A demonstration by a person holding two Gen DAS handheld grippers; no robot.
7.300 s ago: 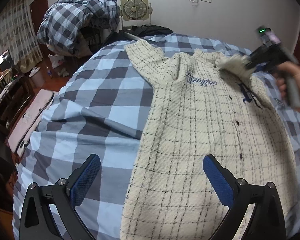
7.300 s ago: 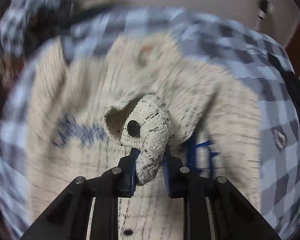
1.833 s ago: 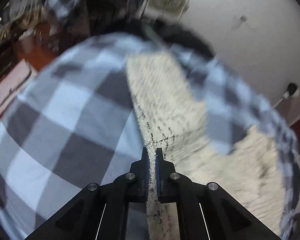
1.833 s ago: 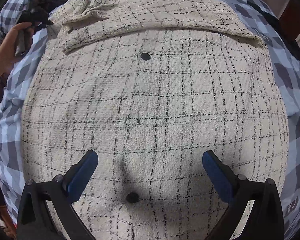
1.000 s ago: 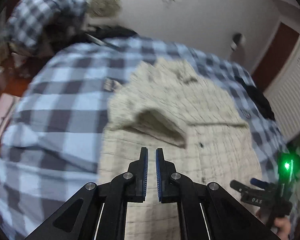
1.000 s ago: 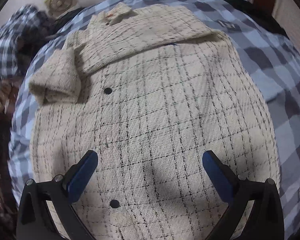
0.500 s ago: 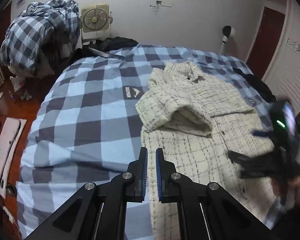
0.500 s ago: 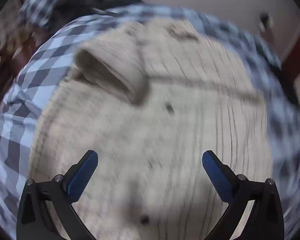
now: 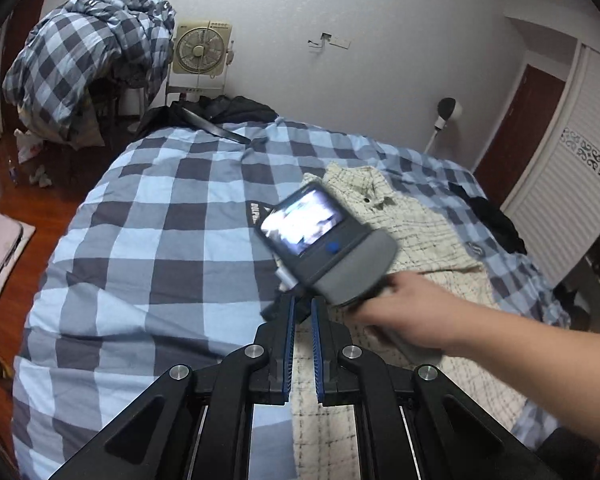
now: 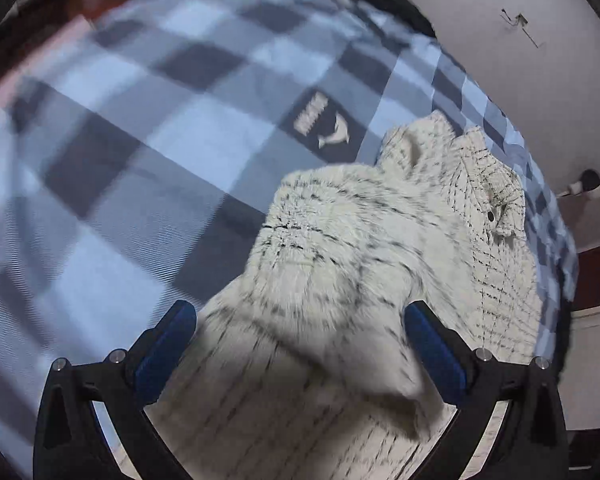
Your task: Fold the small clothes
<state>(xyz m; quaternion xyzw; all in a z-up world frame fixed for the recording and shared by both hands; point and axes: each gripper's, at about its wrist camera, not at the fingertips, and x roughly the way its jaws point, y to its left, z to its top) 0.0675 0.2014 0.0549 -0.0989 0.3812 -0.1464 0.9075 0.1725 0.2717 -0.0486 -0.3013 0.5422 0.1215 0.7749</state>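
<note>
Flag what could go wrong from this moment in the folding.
1. The right hand-held gripper is open over the sleeve, which is bunched and puffed up on the shirt; a grasp here may catch two layers and spoil the fold.
2. The view is motion-blurred, so the closing point may land off target.
3. The left hand-held gripper sits shut just behind the right hand; the two could collide.

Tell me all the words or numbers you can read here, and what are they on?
"DOLP...": white letters on a dark patch of the checked bedcover; the rest is hidden behind the right claw's screen.
The same patch in the right wrist view, with a white dolphin picture: the word is too blurred to read.
Cream checked jacket: no words showing.
</note>
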